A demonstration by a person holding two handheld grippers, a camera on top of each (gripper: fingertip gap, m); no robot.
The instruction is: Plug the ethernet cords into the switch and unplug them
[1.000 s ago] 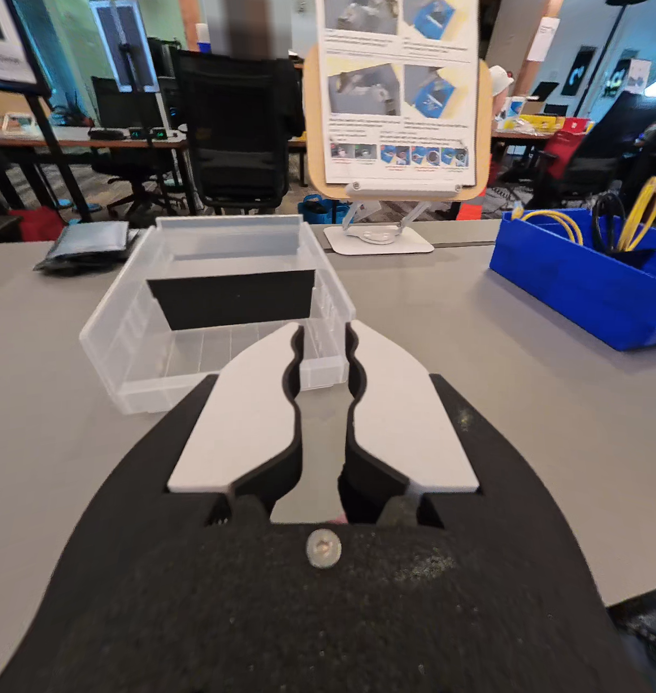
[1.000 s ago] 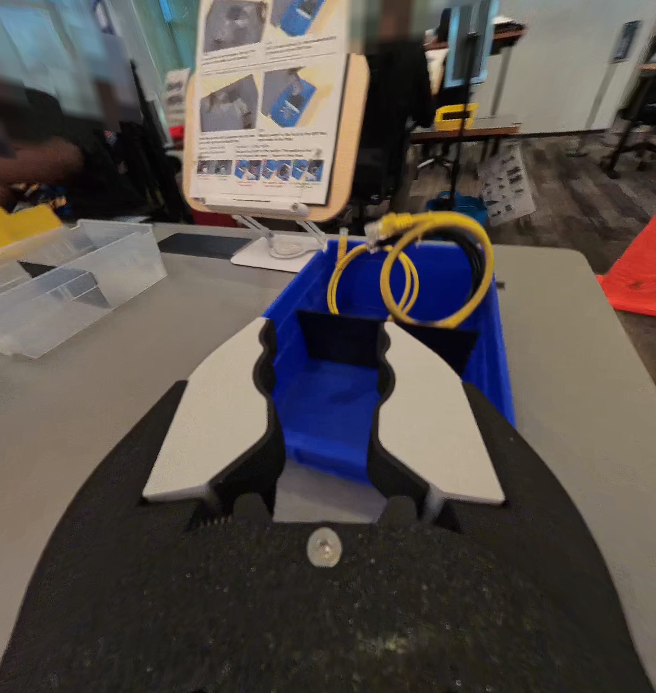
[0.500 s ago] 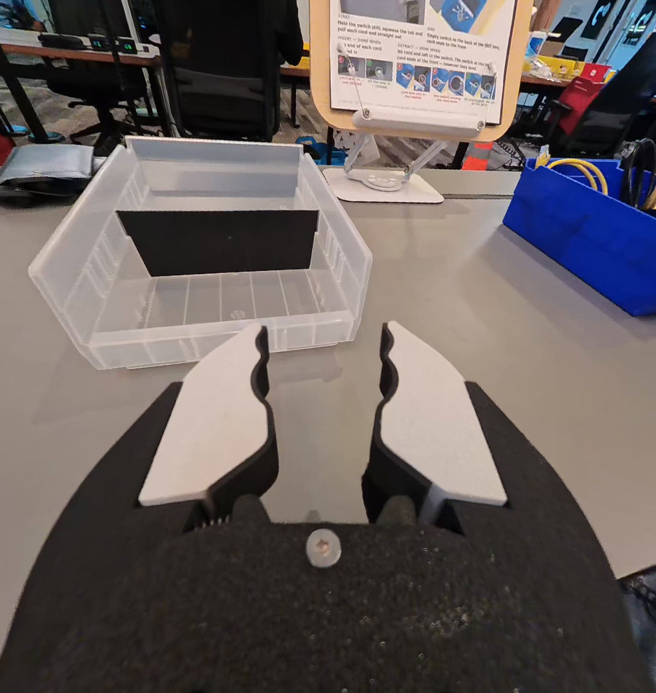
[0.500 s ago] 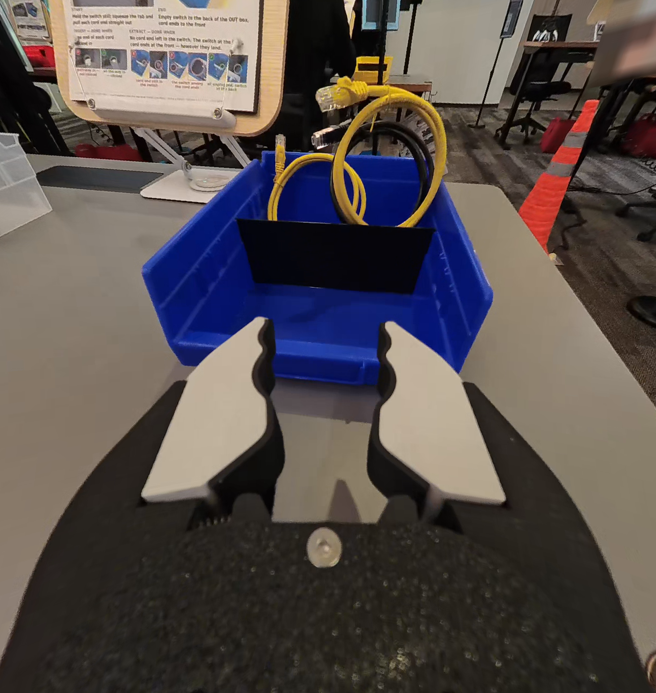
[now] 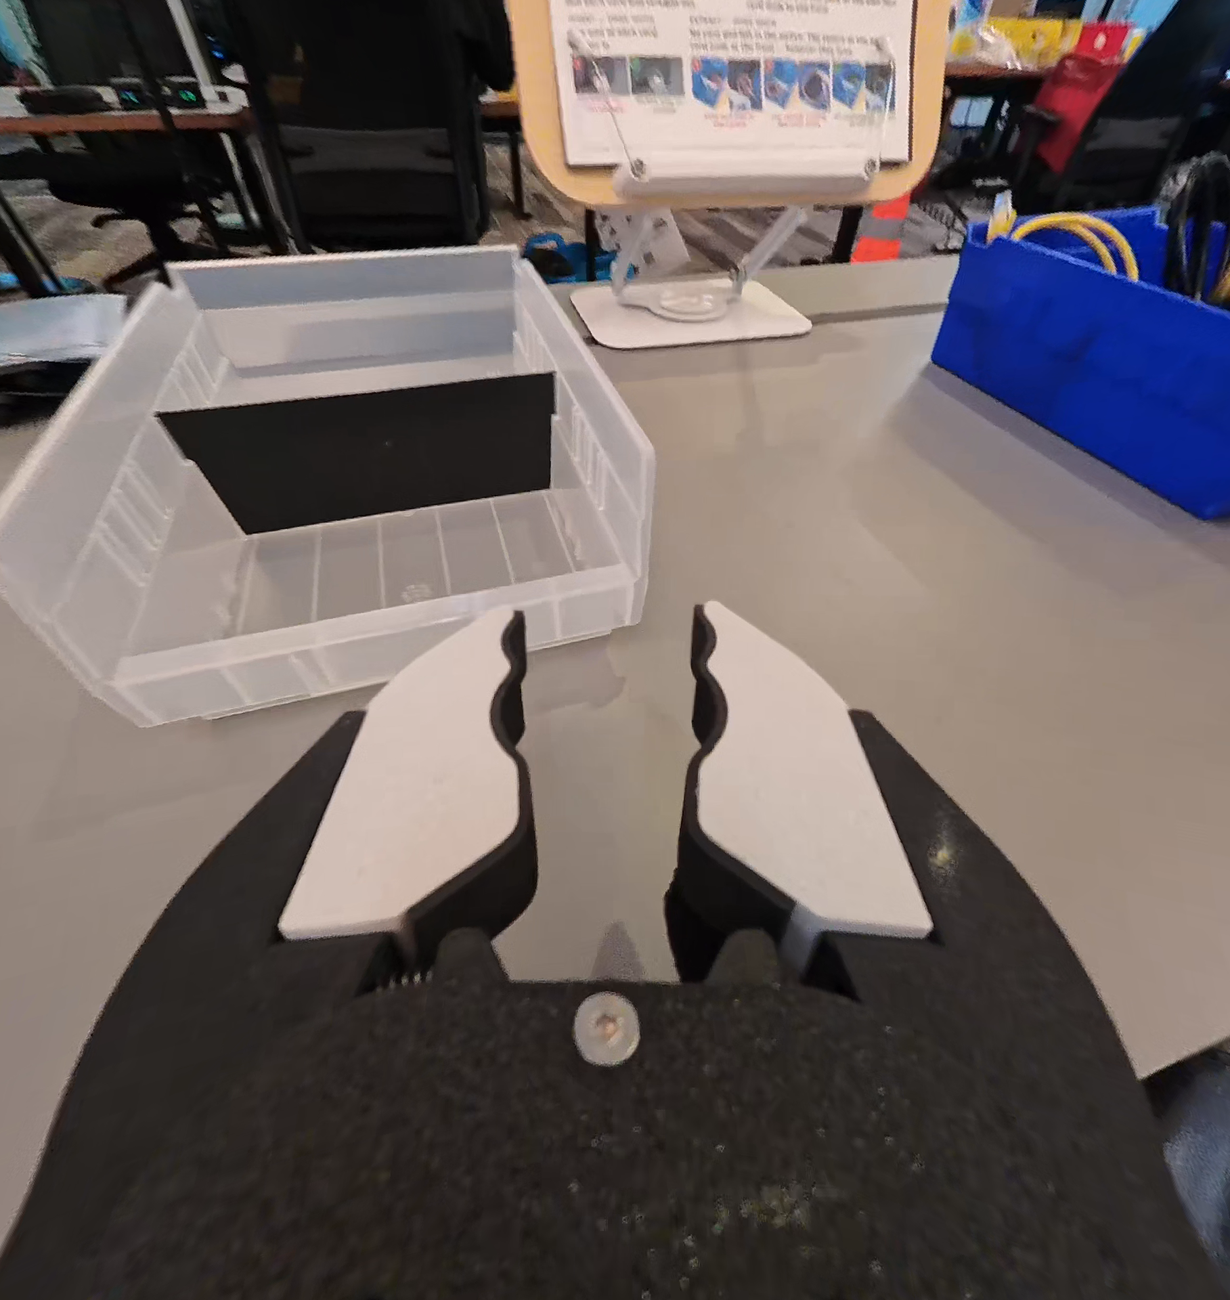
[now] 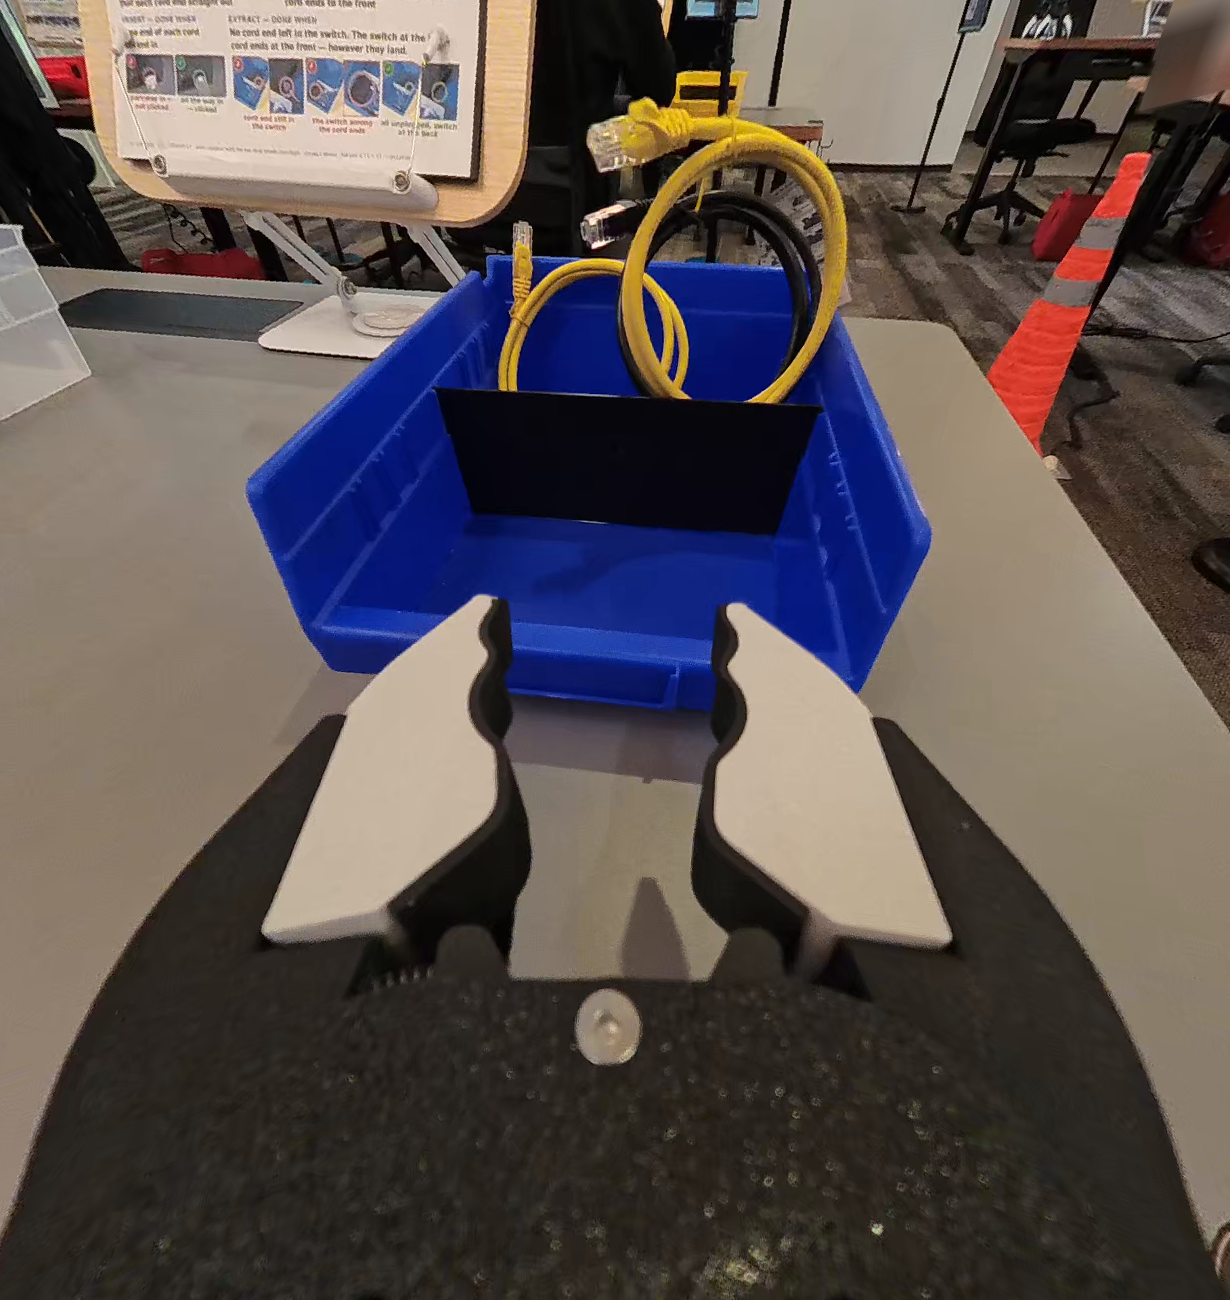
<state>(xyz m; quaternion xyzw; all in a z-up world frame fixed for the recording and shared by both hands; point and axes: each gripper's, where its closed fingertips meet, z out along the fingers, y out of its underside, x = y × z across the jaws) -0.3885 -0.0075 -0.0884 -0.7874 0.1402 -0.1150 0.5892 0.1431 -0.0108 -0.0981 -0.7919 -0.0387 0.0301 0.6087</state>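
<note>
My left gripper (image 5: pixel 608 619) is open and empty over the grey table (image 5: pixel 844 577), just right of the near corner of a clear plastic bin (image 5: pixel 598 492) with a black divider (image 5: pixel 373 450). My right gripper (image 6: pixel 608 619) is open and empty in front of a blue bin (image 6: pixel 359 506) with a black divider (image 6: pixel 626 464). Behind that divider stand coiled yellow ethernet cords (image 6: pixel 738 176) and a black cord (image 6: pixel 795 260). The blue bin also shows in the left wrist view (image 5: pixel 1090 394). No switch shows in either view.
An instruction sheet on a wooden board stand (image 5: pixel 731 105) stands at the table's far edge, also in the right wrist view (image 6: pixel 302 91). An orange cone (image 6: pixel 1062 295) is on the floor to the right. Office chairs and desks lie beyond.
Both grippers have pulled back and tilted down, so the bins show more from above. My left gripper's jaws opened wide, then narrowed a little, with nothing between them. The right jaws stayed open.
</note>
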